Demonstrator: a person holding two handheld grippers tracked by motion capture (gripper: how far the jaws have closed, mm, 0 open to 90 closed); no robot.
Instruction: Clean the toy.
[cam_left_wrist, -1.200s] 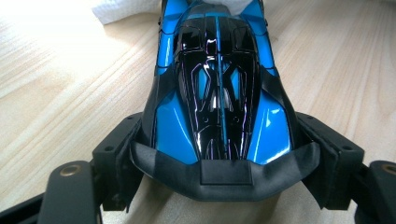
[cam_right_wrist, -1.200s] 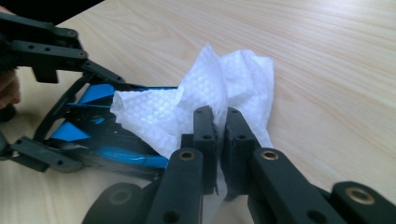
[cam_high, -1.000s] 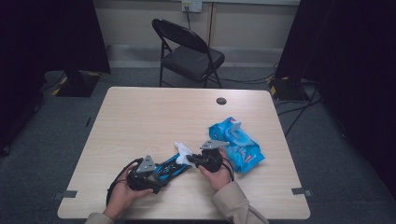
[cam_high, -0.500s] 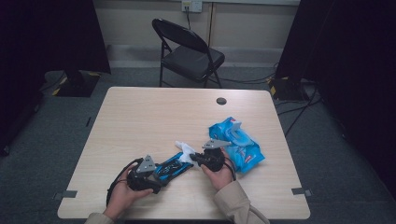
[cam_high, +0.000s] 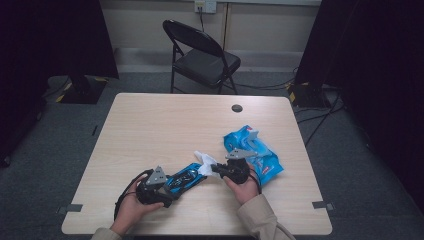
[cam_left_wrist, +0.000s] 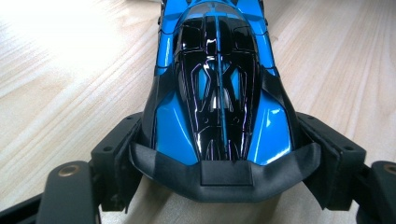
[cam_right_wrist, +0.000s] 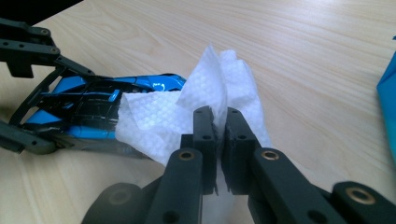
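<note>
A blue and black toy race car (cam_high: 184, 176) lies on the wooden table (cam_high: 165, 125) near the front edge. My left gripper (cam_high: 171, 184) is shut on the car's rear end, and the pads press both flanks of the car (cam_left_wrist: 219, 84). My right gripper (cam_high: 214, 169) is shut on a crumpled white wipe (cam_high: 204, 159). In the right gripper view the wipe (cam_right_wrist: 154, 119) drapes over the nose of the car (cam_right_wrist: 84, 100), with the right gripper (cam_right_wrist: 219, 122) pinching its fold. The left gripper's fingers (cam_right_wrist: 28, 49) frame the car at the left.
A blue pack of wipes (cam_high: 257, 152) lies on the table just right of my right hand. A small dark round hole (cam_high: 237, 108) sits near the table's far edge. A black folding chair (cam_high: 202, 55) stands behind the table, with cables on the floor at the right.
My right gripper and the wipe have shifted slightly to the right over the car's nose. The left gripper and the car have stayed put.
</note>
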